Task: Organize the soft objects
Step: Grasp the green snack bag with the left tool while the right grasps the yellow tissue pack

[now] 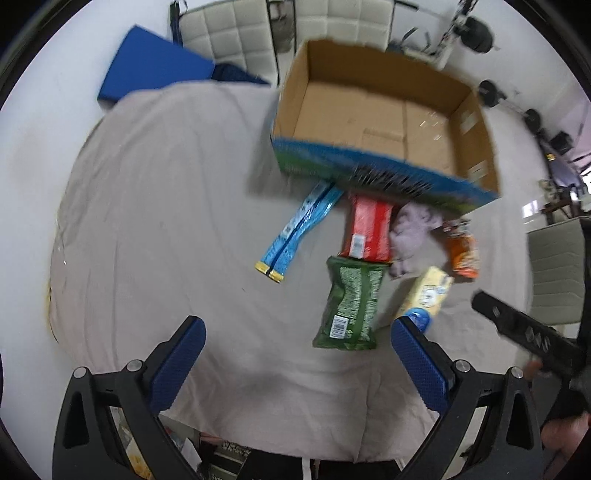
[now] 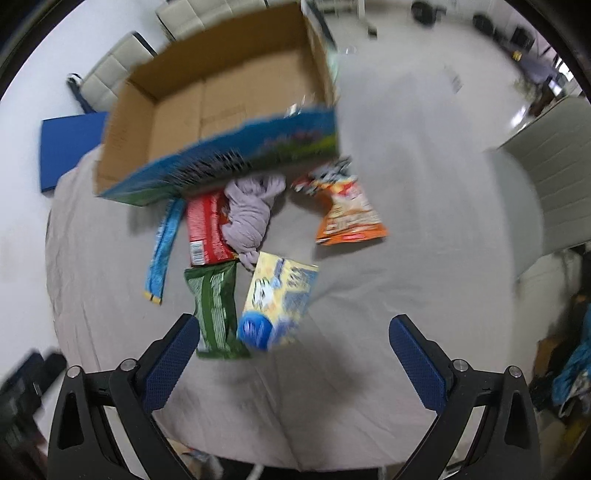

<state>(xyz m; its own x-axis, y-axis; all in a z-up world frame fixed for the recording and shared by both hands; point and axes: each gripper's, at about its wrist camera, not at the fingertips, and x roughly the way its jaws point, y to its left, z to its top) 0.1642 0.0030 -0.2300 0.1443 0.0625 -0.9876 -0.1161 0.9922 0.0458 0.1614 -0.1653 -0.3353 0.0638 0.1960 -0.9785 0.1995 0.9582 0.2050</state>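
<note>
An open empty cardboard box stands at the far side of a cloth-covered table. In front of it lie a long blue packet, a red packet, a green bag, a lilac soft cloth, a yellow box and an orange bag. My left gripper is open and empty above the near table. My right gripper is open and empty near the green bag and yellow box.
A blue pad lies beyond the table at the left. White chairs stand behind the box, another chair at the right. The right gripper's black body shows at the left wrist view's right edge.
</note>
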